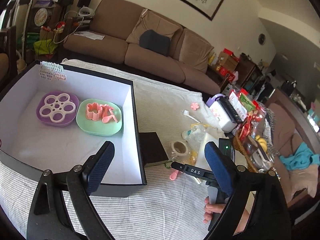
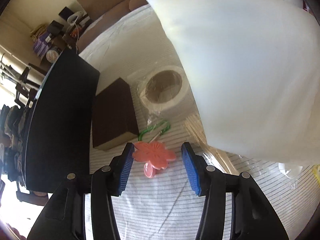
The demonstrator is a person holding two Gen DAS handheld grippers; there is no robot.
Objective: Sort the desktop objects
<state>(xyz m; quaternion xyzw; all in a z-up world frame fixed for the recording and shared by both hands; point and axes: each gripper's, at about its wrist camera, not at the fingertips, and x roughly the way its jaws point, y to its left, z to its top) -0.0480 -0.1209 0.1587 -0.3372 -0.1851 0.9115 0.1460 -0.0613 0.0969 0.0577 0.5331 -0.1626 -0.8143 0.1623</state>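
Note:
A black box with a white inside [image 1: 132, 120] holds a purple plate [image 1: 57, 109] under a white flower mould and a green plate [image 1: 100, 118] with pink pieces. My left gripper [image 1: 160, 166] is open and empty, above the box's near right corner. Down on the striped cloth my right gripper [image 2: 158, 160] stands open around a pink flower piece [image 2: 153, 154]. The flower's left petal is at the left pad and a gap shows on the right. A round pink piece [image 2: 149, 171] lies under the flower.
A dark brown box [image 2: 114, 112], a tape roll [image 2: 164, 88] and a green clip [image 2: 156, 128] lie just beyond the flower. A big white plastic bag [image 2: 240, 70] fills the right. Farther off lie another pink flower [image 1: 194, 106], a white spoon [image 1: 189, 114] and a snack basket [image 1: 246, 140].

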